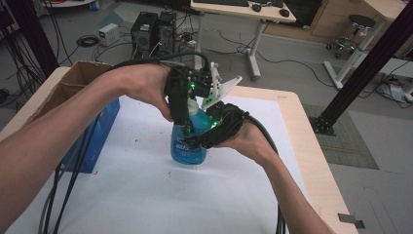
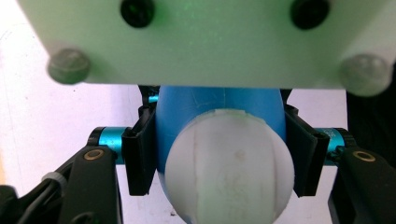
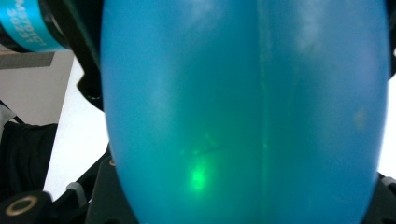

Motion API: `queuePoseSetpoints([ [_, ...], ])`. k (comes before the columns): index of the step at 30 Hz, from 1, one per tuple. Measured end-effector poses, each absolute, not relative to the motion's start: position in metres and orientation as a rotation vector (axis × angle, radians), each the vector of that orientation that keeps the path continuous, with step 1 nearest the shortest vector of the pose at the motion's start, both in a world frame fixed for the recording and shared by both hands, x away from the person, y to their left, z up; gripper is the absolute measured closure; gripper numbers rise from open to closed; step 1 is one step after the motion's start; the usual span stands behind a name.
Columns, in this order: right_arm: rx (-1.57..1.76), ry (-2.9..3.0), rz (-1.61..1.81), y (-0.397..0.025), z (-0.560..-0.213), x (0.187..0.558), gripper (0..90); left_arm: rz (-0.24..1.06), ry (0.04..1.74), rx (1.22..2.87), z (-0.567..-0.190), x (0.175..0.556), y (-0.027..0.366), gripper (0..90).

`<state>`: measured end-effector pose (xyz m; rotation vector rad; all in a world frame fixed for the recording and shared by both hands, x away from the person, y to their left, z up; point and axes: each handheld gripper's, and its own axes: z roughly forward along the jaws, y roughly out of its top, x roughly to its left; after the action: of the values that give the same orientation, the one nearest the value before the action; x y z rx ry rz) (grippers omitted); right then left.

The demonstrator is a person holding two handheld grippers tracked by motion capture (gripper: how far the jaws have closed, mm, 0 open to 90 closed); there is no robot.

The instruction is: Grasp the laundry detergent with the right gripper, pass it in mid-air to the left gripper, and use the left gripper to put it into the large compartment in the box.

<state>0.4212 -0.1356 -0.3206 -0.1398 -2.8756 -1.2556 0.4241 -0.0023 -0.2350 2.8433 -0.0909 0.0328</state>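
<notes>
The blue spray bottle stands upright on the white mat that covers the table, roughly at the middle of the mat and a little toward the far side. The left gripper comes down on it from above, and in the left gripper view its two black jaws press against either side of the blue shoulder just under the bottle's white cap, so it is pinching the bottle near the top. The right gripper reaches in from the right at the level of the bottle's body; in the right gripper view the blue wall of the bottle sits so close to the camera that the jaws are hidden, and I cannot tell whether they are spread or clamped on it. The two grippers sit tight together around the bottle's upper half, with cables trailing back along both forearms. To the left, a blue box lies along the mat's left edge, with an open cardboard box just behind it at the table's far left corner; both are well apart from the bottle. The near part of the mat, in front of the bottle, is bare, and so is the stretch to its right up to the wooden border of the table. The table's far edge lies not far behind the grippers.
</notes>
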Motion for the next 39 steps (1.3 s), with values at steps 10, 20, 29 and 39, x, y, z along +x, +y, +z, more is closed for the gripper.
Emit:
queuePoseSetpoints([
  [10, -0.137, -2.868, -1.263, -0.136, -0.321, 0.423, 44.5, 0.023, -0.072, 2.822, -0.235, 0.426, -0.001, 38.2],
  [20, -0.188, -2.844, -1.301, -0.141, -0.318, 0.426, 34.4, 0.04, -0.062, 2.838, -0.237, 0.426, 0.001, 38.2],
  [29, -0.235, -2.885, -1.25, -0.152, -0.317, 0.425, 30.4, 0.051, -0.011, 2.837, -0.231, 0.429, 0.011, 38.1],
  [39, -0.313, -2.969, -1.113, -0.173, -0.317, 0.416, 28.3, 0.09, 0.128, 2.864, -0.211, 0.431, 0.034, 38.2],
])
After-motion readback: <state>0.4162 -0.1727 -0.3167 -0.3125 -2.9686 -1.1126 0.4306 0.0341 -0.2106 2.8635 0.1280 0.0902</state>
